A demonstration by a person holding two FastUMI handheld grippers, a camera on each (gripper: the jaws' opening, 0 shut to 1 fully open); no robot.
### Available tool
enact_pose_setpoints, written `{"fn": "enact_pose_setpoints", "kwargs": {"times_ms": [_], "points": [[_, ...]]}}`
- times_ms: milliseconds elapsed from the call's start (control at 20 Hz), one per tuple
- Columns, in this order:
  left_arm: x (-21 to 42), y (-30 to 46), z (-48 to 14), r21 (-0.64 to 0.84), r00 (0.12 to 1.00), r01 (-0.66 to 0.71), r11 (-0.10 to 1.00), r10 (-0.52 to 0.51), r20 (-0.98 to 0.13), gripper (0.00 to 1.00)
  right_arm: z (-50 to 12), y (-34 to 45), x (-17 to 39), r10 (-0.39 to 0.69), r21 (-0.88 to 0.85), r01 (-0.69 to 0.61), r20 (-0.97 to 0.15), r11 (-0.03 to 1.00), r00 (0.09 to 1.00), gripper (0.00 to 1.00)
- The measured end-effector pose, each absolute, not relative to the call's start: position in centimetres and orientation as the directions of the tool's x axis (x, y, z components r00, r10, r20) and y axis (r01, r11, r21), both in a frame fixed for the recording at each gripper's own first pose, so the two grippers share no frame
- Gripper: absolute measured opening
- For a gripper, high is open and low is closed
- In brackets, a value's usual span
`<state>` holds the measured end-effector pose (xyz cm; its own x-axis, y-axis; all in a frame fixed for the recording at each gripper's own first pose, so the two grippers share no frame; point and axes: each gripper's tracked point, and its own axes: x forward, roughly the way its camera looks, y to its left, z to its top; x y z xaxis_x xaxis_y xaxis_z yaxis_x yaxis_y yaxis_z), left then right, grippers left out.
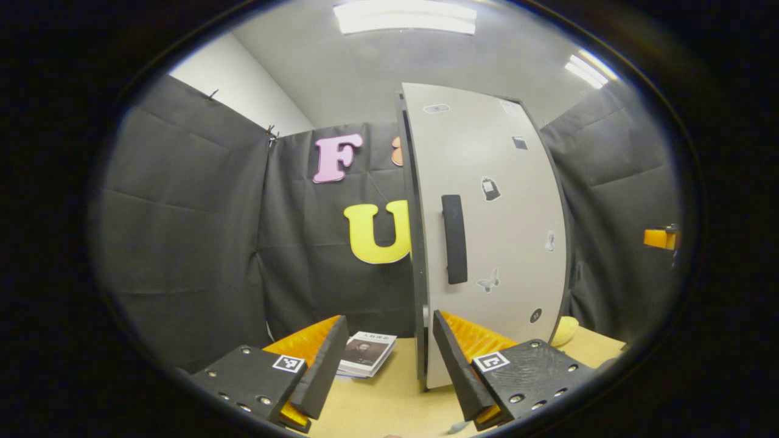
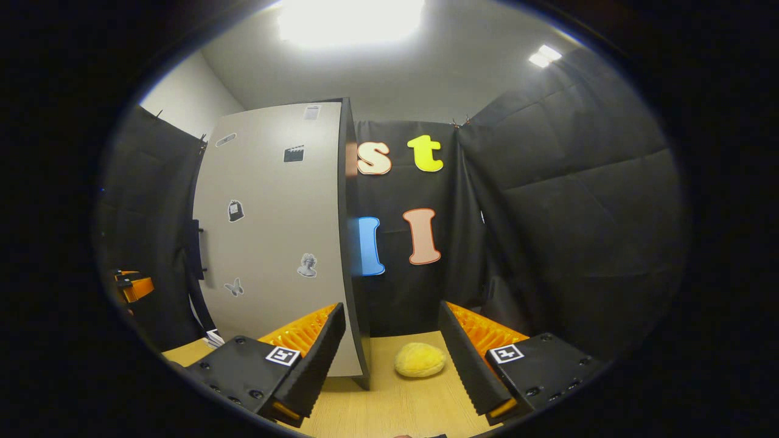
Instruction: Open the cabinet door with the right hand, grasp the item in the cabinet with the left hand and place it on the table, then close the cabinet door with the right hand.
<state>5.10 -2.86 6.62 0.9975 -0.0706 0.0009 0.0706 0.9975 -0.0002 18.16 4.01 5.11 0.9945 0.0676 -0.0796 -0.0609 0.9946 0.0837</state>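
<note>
The cabinet door (image 1: 493,231) is seen shut, a tall pale flat panel dotted with small stickers, standing on the wooden surface (image 1: 389,395). It is judged rigid and light to swing, and its smooth face offers nothing to grip; the dark vertical bar handle (image 1: 454,239) near the door's free edge is the place to be taken hold of, crosswise between the fingers. The item inside cannot be seen, so its weight and softness cannot be judged. In the left gripper view, the left tongs (image 1: 383,359) are held wide open and empty just before the door's edge, with a small book (image 1: 367,354) lying on the surface beyond. In the right gripper view, the right tongs (image 2: 389,359) are likewise spread wide and empty, near the cabinet's far corner, with a soft yellow lump (image 2: 420,360), perhaps a sponge, lying between the fingers but untouched.
</note>
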Motion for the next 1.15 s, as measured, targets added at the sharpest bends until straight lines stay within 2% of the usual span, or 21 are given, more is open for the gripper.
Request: {"fn": "enact_pose_setpoints", "kwargs": {"times_ms": [1150], "points": [[4.6,-1.4,6.4,-0.002,0.998,0.058,0.998,-0.058,0.014,0.84,6.5,4.4,17.4,0.060,0.082,-0.056,-0.052,0.995,0.997,0.97]]}}
